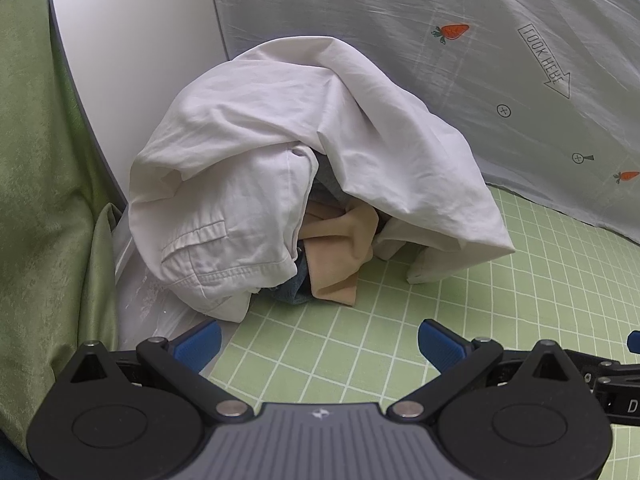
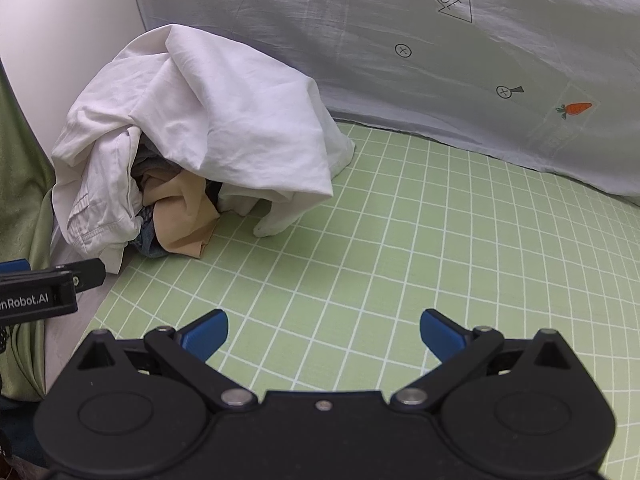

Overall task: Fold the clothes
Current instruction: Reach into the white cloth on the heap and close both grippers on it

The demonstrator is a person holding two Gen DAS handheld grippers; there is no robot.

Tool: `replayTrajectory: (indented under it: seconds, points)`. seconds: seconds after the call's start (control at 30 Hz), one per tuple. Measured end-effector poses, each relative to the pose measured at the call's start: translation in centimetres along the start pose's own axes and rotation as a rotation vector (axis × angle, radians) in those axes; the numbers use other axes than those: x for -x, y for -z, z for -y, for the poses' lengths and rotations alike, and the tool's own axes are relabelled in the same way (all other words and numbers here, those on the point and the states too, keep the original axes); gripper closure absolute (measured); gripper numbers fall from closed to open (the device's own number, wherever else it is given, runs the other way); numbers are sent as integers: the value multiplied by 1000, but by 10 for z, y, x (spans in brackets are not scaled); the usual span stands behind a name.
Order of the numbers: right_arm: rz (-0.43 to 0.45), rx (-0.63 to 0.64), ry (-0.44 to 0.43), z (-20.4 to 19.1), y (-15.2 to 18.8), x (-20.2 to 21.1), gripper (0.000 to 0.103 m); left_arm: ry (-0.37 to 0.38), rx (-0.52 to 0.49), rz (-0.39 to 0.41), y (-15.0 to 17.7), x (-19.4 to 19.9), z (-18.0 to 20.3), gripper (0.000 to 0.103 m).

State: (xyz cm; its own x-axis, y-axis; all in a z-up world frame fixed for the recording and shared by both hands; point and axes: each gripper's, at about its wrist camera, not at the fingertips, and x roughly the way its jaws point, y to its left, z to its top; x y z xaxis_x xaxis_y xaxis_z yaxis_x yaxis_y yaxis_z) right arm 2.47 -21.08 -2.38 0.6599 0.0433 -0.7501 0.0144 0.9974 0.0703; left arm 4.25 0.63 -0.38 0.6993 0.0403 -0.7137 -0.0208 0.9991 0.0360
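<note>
Clothes pile (image 1: pixel 280 168), upper left of frame: white garment (image 2: pixel 208 112) heaped over tan cloth (image 1: pixel 340 256), all unfolded. Left gripper (image 1: pixel 319 346) and right gripper (image 2: pixel 324 332) hover over green mat (image 2: pixel 400 240), fingers spread, holding nothing. No folded piece in view.

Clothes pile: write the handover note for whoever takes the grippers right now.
Left gripper: open, empty, hovering over the green grid mat just short of the pile.
Right gripper: open, empty, over bare mat to the right of the pile.
Clothes: one heap in the mat's far left corner. A white garment drapes over the top; a peach garment and a bit of denim poke out underneath.
Done: nothing folded yet.
Left: pull each piece out, spread it on the mat, fold it.
</note>
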Motion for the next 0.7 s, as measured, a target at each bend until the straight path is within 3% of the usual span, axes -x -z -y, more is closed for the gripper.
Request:
replayTrajectory:
  seconds: [0.4, 0.57, 0.7]
  points:
    - [112, 5, 25, -7, -118, -65, 0, -173, 128, 49, -99, -71, -61, 2]
    - [95, -65, -26, -9, -158, -116, 4, -143, 226, 11, -128, -110, -91, 13]
    - [60, -99, -62, -10, -172, -155, 17, -72, 217, 4, -137, -129, -96, 35]
